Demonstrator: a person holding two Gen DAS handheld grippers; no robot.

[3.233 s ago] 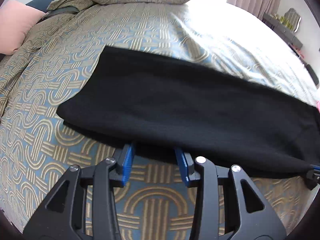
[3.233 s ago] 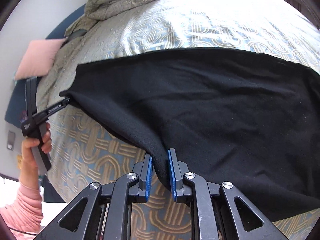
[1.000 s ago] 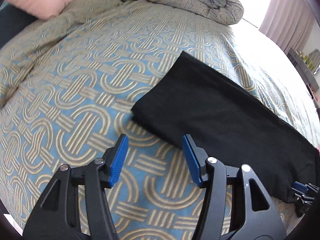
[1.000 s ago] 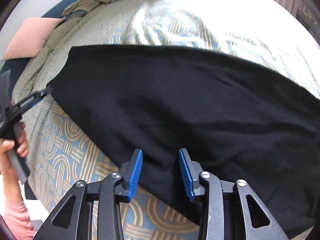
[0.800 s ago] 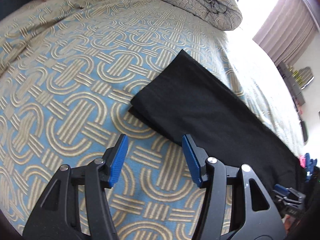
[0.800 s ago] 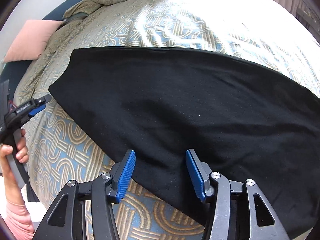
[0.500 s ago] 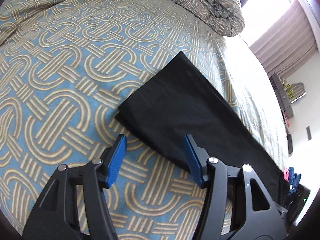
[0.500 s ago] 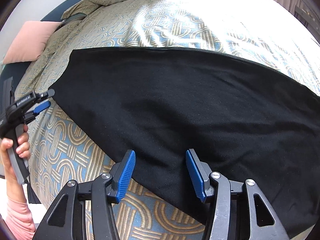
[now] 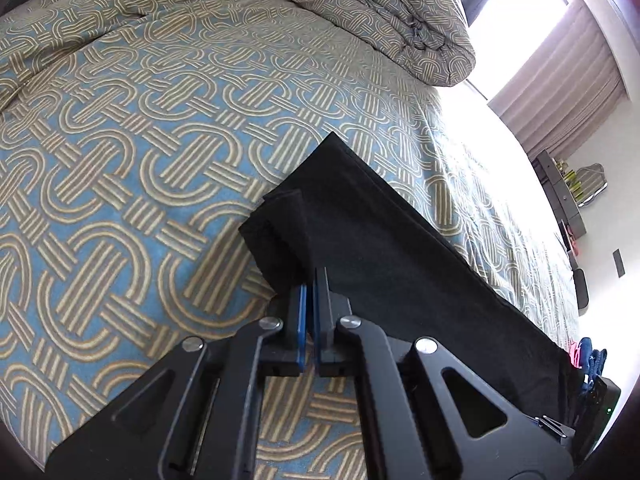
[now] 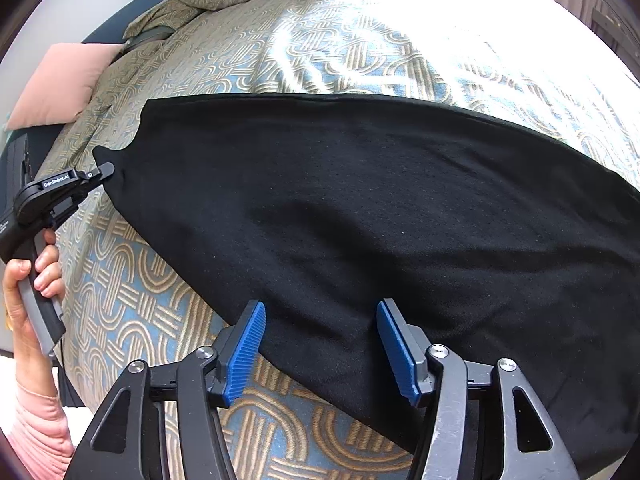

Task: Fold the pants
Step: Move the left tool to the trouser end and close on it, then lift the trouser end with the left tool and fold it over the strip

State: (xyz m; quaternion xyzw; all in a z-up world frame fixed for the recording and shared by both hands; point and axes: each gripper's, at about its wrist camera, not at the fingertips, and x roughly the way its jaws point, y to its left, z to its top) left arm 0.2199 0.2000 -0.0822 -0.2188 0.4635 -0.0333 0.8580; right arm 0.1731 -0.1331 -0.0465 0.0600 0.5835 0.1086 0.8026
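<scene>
Black pants [image 9: 392,252] lie folded lengthwise as a long strip on the patterned bedspread [image 9: 140,152]. My left gripper [image 9: 311,284] is shut on the near corner of the pants' end, and the cloth there is bunched up. In the right wrist view the pants [image 10: 380,208] fill the middle of the frame. My right gripper [image 10: 320,320] is open and empty, its blue pads over the pants' near edge. The left gripper [image 10: 100,172] shows at the far left of that view, pinching the cloth's end.
A crumpled duvet [image 9: 380,12] lies at the head of the bed, with a pink pillow [image 10: 60,84] beside it. Curtains [image 9: 560,80] and a bright window stand beyond the bed. Coloured clothes [image 9: 588,356] lie at the far right.
My left gripper has moved in and shut on the corner of the pants' end, lifting it slightly. My right gripper stays open over the near edge.
</scene>
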